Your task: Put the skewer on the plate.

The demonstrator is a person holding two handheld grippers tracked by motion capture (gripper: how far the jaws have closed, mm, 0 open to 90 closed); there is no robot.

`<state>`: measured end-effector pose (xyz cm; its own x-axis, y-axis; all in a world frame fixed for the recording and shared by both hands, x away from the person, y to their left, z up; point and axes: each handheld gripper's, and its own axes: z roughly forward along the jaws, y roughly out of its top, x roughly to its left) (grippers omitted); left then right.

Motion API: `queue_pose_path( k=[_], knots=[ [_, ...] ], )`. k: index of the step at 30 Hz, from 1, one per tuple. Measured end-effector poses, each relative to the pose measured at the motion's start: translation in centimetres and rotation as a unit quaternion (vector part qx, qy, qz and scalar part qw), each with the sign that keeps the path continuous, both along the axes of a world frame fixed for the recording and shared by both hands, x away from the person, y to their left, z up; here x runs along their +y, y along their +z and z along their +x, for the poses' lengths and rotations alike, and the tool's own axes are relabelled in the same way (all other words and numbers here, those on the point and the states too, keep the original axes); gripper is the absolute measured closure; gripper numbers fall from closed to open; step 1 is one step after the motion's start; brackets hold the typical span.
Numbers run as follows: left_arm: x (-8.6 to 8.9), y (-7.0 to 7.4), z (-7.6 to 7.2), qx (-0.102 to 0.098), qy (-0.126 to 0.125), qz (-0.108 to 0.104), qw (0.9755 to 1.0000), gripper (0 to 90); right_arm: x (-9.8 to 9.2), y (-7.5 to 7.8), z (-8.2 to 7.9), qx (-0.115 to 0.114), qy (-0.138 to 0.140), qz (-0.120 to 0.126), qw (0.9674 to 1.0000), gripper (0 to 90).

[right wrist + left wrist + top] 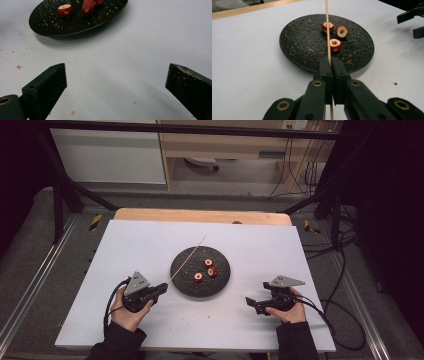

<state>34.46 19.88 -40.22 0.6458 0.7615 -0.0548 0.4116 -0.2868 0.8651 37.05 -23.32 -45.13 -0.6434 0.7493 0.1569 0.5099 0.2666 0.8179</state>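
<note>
The left gripper (330, 61) is clamping a thin wooden skewer (327, 27) between fully closed jaws, and the stick is projecting forward over the dark round plate (294, 42) near the middle of the white table surface (150, 320). The right gripper (116, 80) is hovering over bare table to the right of the plate, with its jaws spread wide and nothing between them. Three hollowed red fruit pieces (335, 45) are lying close together on the far half of the plate, each showing a pale cored centre and a glossy red skin. In the left gripper view, the skewer is passing between the nearest piece and the far left one (328, 27). The skewer is looking light, stiff along its length but likely to snap under side load, so the hold near its rear end is leaving the tip free. The fruit pieces are appearing small, light and soft, with a smooth skin that is likely to slip or roll; taking one across its skinned sides with gentle pressure is keeping the core hole open for threading. The plate is presenting a rough, pebbled matte surface scattered with fine crumbs, which is probably limiting sliding.
</note>
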Motion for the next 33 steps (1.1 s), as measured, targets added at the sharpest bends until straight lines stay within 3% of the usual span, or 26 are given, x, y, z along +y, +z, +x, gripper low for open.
queue_pose_path(
  k=[18,33],
  knots=[
    [-3.0,-0.2,3.4,0.03,0.011,0.023,0.9992,88.3,-0.4,-0.3,-0.3,0.002,0.001,-0.005,1.0,4.1],
    [-5.0,-1.7,5.5,0.05,0.039,0.068,0.9957,88.4,-0.5,-0.3,-0.4,0.004,-0.002,-0.001,1.0,4.1]
  ],
)
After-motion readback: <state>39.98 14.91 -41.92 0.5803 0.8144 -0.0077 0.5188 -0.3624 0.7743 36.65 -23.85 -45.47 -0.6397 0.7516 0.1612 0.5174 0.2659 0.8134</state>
